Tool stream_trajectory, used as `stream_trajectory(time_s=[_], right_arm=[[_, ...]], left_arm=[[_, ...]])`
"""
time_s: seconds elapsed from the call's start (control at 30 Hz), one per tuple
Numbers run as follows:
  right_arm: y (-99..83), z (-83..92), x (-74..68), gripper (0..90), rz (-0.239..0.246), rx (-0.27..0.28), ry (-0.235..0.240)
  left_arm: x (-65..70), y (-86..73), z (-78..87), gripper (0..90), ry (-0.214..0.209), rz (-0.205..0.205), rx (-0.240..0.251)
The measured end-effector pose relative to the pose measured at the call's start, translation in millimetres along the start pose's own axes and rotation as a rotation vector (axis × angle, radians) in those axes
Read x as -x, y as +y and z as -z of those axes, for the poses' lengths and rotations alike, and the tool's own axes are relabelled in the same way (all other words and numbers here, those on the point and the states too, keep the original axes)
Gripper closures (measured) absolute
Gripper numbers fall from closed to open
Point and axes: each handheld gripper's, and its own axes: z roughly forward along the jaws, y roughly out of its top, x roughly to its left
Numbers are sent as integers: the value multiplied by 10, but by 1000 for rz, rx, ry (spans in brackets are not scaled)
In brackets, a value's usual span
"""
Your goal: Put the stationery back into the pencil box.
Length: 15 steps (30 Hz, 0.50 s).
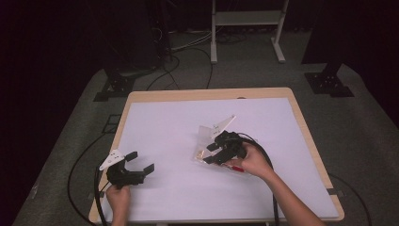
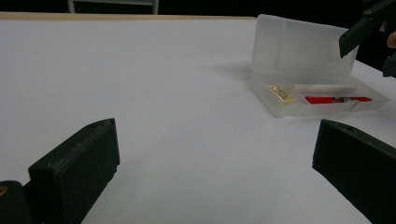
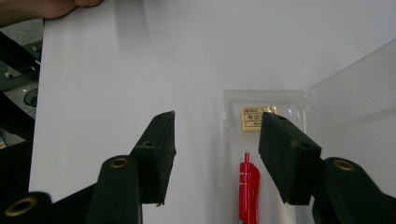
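A clear plastic case (image 1: 203, 136) lies open right of the table's middle, its lid (image 2: 299, 46) standing up. Inside it are a red pen (image 2: 336, 99), a white stick (image 2: 324, 87) and a small gold-labelled piece (image 2: 281, 93). My right gripper (image 1: 214, 153) hovers over the case, its jaws open; in the right gripper view (image 3: 218, 126) they straddle the case's near wall, with the red pen (image 3: 249, 186) and the gold label (image 3: 254, 116) below them, untouched. My left gripper (image 1: 140, 161) rests at the front left, open and empty (image 2: 217, 144), pointing towards the case.
A white sheet (image 1: 188, 188) covers the wooden table (image 1: 301, 117). Cables trail from both grippers off the front edge. Beyond the table are a dark floor, stand feet (image 1: 329, 82) and a white frame (image 1: 244, 19).
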Motion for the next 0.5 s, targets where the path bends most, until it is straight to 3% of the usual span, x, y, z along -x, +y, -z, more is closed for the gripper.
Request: stream_trajectory(time_s=[0.5], right_arm=[[-149, 116, -30, 421, -29, 7, -5]], left_arm=[[4, 0, -2, 0, 2, -1, -1]])
